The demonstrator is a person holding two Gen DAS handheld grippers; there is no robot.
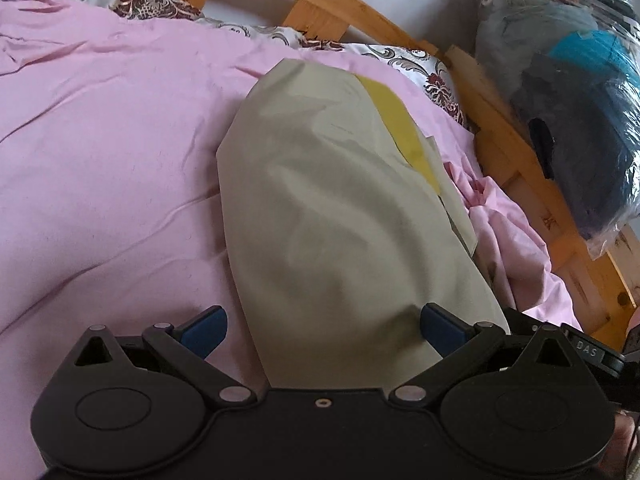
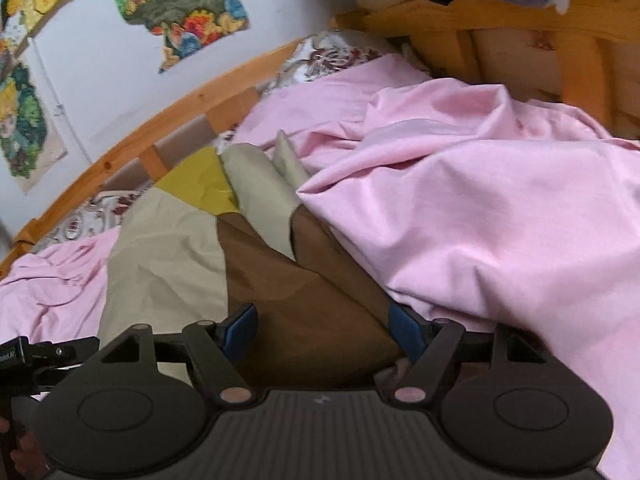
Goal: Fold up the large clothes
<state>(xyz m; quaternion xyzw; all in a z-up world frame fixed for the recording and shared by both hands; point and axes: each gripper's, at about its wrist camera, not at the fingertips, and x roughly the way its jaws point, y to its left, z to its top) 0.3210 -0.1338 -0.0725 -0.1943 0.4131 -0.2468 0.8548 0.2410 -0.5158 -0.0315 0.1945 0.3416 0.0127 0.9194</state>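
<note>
Right wrist: tongs (image 2: 322,332) wide (garment (image 2: 304,304) between)

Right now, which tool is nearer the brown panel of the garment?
Right. The right tool straddles the brown panel, open. The left tool sits over the beige part, open.

left claw (image 1: 323,330) spread, right claw (image 2: 322,334) spread

One folded garment (image 1: 320,200) in beige, yellow and brown lies at the frame's centre. One pink sheet (image 1: 100,140) covers one wooden bed frame (image 1: 520,168). One plastic-wrapped bundle (image 1: 568,92) sits upper right. Three colourful paper scraps (image 2: 180,12) hang upper left. Two grippers (image 1: 322,330) show along the bottom edges.
</note>
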